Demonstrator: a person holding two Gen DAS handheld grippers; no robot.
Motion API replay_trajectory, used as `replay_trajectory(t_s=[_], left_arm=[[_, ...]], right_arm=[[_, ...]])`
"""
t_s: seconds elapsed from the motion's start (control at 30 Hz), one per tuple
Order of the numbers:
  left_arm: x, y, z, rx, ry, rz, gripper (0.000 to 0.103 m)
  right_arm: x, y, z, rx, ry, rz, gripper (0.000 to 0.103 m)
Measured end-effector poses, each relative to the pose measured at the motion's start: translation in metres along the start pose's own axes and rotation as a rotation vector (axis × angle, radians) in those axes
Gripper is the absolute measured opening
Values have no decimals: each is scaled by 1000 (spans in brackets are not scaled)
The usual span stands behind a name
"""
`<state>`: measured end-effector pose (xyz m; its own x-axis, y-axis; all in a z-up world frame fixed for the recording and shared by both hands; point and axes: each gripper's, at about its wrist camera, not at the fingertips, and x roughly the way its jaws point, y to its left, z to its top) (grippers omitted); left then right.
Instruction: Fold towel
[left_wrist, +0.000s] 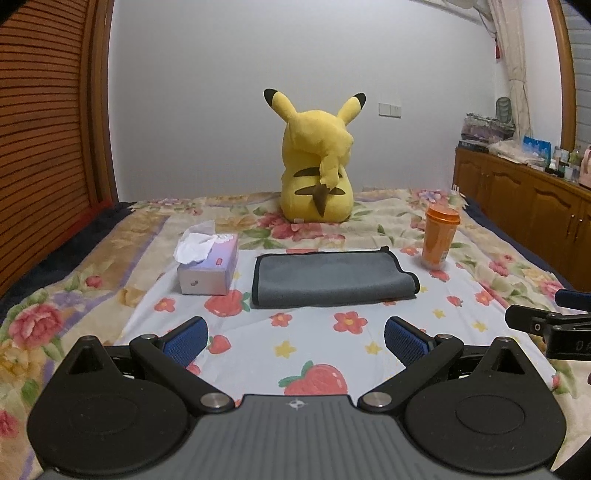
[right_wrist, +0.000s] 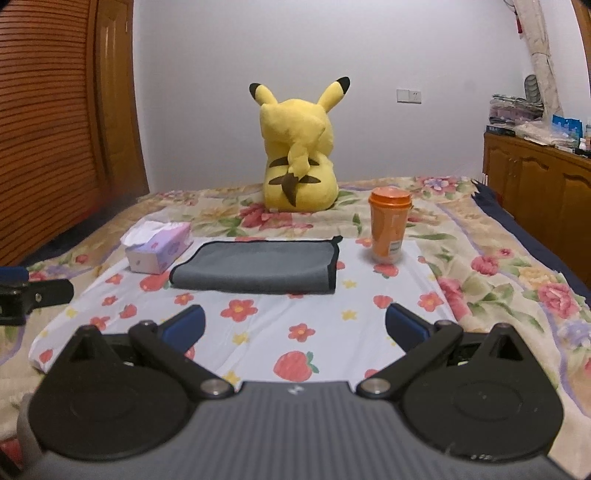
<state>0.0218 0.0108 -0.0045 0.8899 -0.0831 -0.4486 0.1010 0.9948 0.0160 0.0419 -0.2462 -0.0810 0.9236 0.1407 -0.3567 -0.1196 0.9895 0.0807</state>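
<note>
A grey towel (left_wrist: 332, 278) with a black hem lies folded flat on a white flowered cloth (left_wrist: 295, 343) on the bed. It also shows in the right wrist view (right_wrist: 258, 267). My left gripper (left_wrist: 295, 341) is open and empty, held short of the towel's near edge. My right gripper (right_wrist: 293, 326) is open and empty, also short of the towel. The right gripper's fingers show at the right edge of the left wrist view (left_wrist: 546, 325). The left gripper's fingers show at the left edge of the right wrist view (right_wrist: 33, 295).
A tissue box (left_wrist: 208, 266) stands left of the towel. An orange cup (left_wrist: 439, 236) with a lid stands to its right. A yellow plush toy (left_wrist: 317, 162) sits behind. A wooden cabinet (left_wrist: 524, 199) runs along the right, a slatted wooden door (left_wrist: 44, 140) on the left.
</note>
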Motion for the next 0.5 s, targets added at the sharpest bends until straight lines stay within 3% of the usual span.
replay_trajectory(t_s=[0.5], left_arm=[[-11,-2,5,30,-73,11,103]], right_arm=[[-8,-5,2,7,-60,-15,103]])
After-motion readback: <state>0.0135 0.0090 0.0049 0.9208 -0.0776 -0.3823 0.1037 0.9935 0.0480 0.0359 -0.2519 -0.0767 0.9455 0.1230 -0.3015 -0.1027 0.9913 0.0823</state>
